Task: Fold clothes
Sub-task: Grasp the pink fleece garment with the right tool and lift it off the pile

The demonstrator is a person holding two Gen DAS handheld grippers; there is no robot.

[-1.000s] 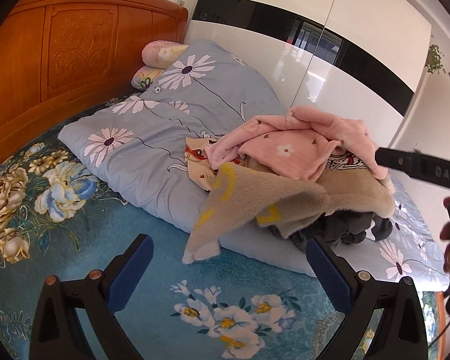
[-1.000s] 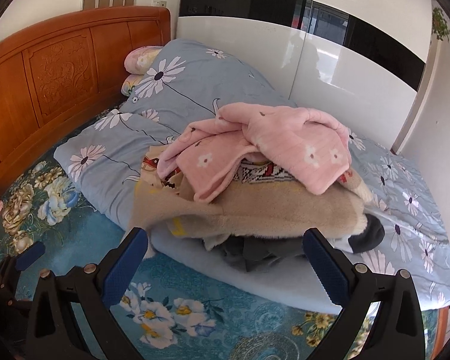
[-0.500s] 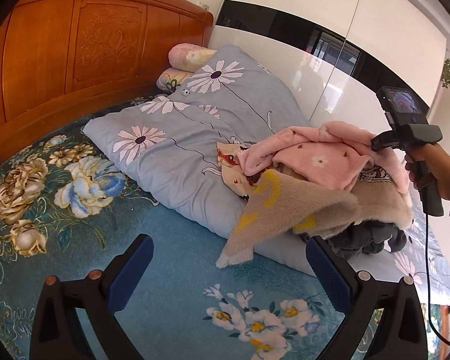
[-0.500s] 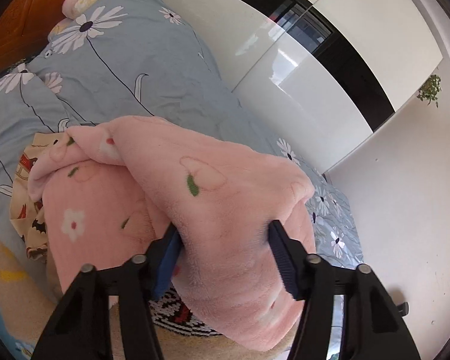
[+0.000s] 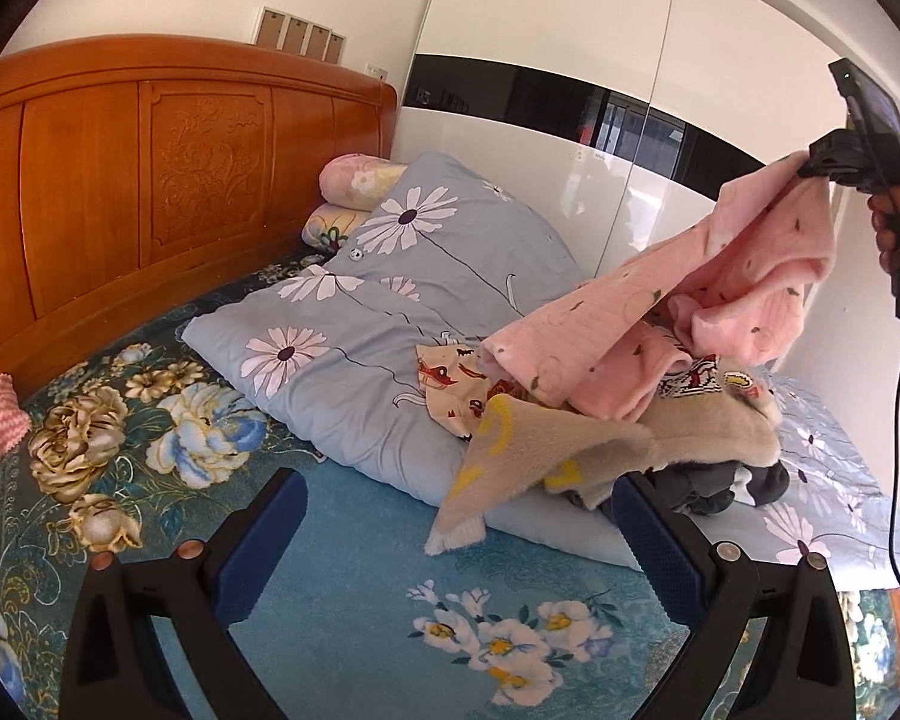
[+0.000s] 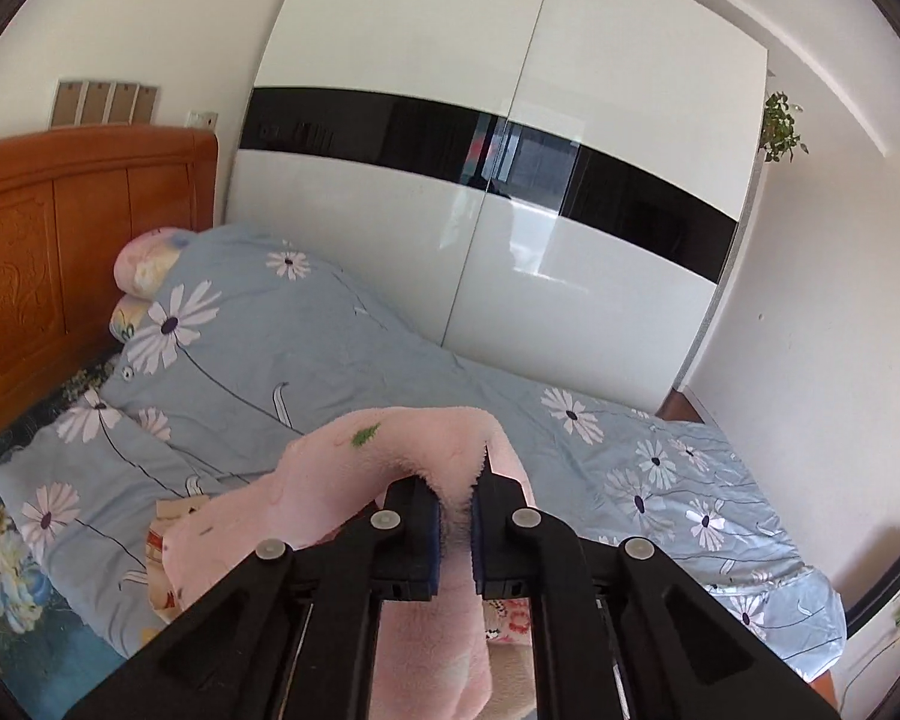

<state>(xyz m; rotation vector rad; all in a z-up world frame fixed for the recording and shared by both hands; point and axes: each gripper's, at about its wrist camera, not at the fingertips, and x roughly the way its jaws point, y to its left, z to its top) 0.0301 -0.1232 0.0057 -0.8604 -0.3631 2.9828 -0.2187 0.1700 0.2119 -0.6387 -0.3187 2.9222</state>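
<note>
While the right tongs (image 6: 455,525) stay clamped on the pink fleece garment (image 5: 678,324), lifting it clear of the pile (image 5: 600,450), separation looks intended. Left tongs (image 5: 456,546) hang apart over the bed (image 5: 360,540), likely ready for a second corner.

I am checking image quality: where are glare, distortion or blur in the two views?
Left wrist view: bright glare on the glossy wardrobe, the headboard bowed by the fisheye, everything sharp. Right wrist view: dark corners, the pink garment soft where it is nearest the lens.
</note>
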